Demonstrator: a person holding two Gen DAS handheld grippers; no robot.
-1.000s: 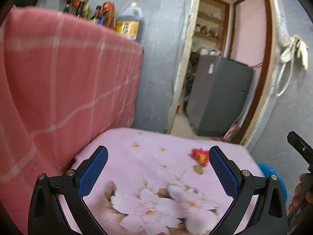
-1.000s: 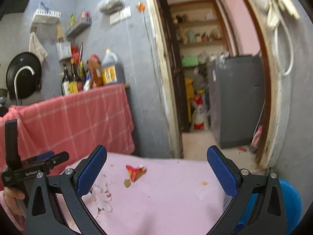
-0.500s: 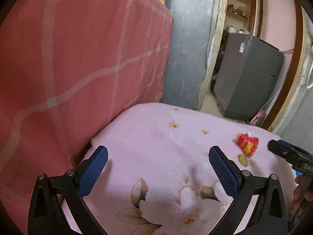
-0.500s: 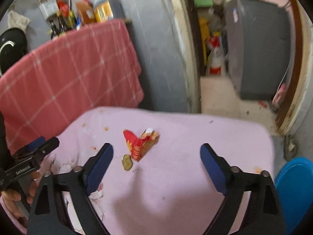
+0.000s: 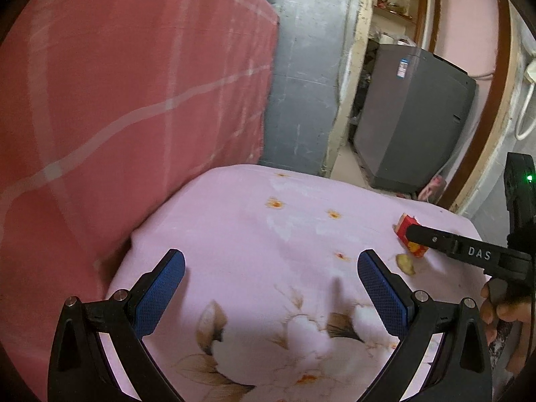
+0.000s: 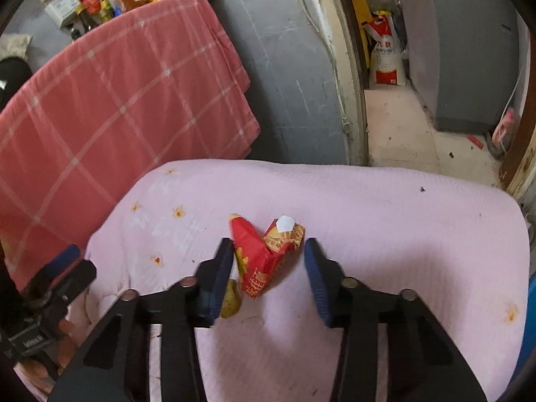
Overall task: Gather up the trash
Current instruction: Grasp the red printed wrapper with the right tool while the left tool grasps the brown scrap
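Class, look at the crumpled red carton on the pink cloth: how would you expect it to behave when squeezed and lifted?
The red carton is already creased and bent, so it will probably crush further rather than resist. It looks empty, hence likely light. With the right gripper closing around it, its flat, folded sides seem unlikely to roll, though glossy print might slip.

pink cloth (image 6: 385, 207) bare beyond wrapper (image 6: 264, 254).

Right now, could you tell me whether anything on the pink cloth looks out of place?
Yes: a crumpled red wrapper lies on the pink cloth, with a small yellowish scrap beside it. Both look like litter.
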